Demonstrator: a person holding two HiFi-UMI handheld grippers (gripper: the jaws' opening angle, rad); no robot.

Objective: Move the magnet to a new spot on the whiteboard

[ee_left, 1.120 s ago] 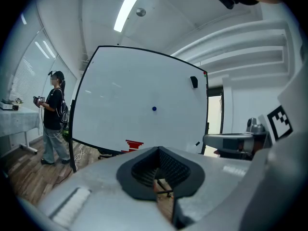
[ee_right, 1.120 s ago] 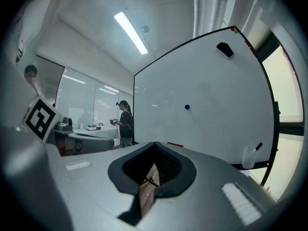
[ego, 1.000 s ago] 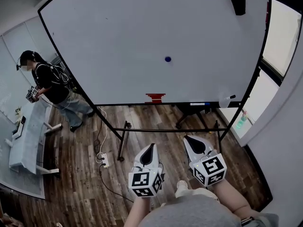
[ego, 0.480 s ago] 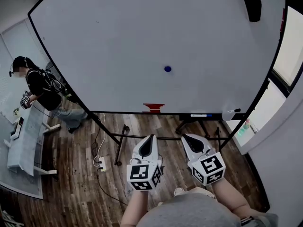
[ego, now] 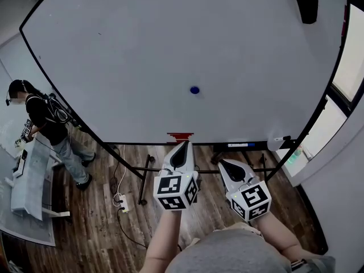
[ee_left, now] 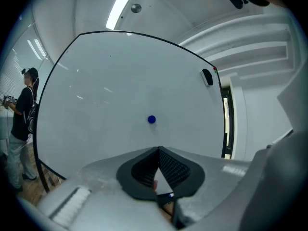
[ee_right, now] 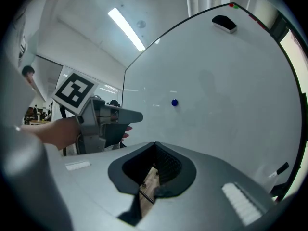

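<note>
Head view: the small round blue magnet point(ego: 194, 90) sticks to the large white whiteboard point(ego: 114, 50), above and clear of the left claw point(ego: 182, 145) and the right claw point(ego: 223, 163). Left gripper view: the left claw point(ee_left: 158, 149) is pressed together and empty, the magnet point(ee_left: 151, 120) just above it. Right gripper view: the right claw point(ee_right: 155, 143) is also together and empty, the magnet point(ee_right: 174, 102) above and slightly right.

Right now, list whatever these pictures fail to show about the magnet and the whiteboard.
- magnet: a small dot in every view; thickness and markings unreadable.
- whiteboard: top edge cut off by the head view's frame.
- red item at its lower edge: partly behind the left gripper in the head view.
- black object at its top right: too small everywhere to identify.
</note>
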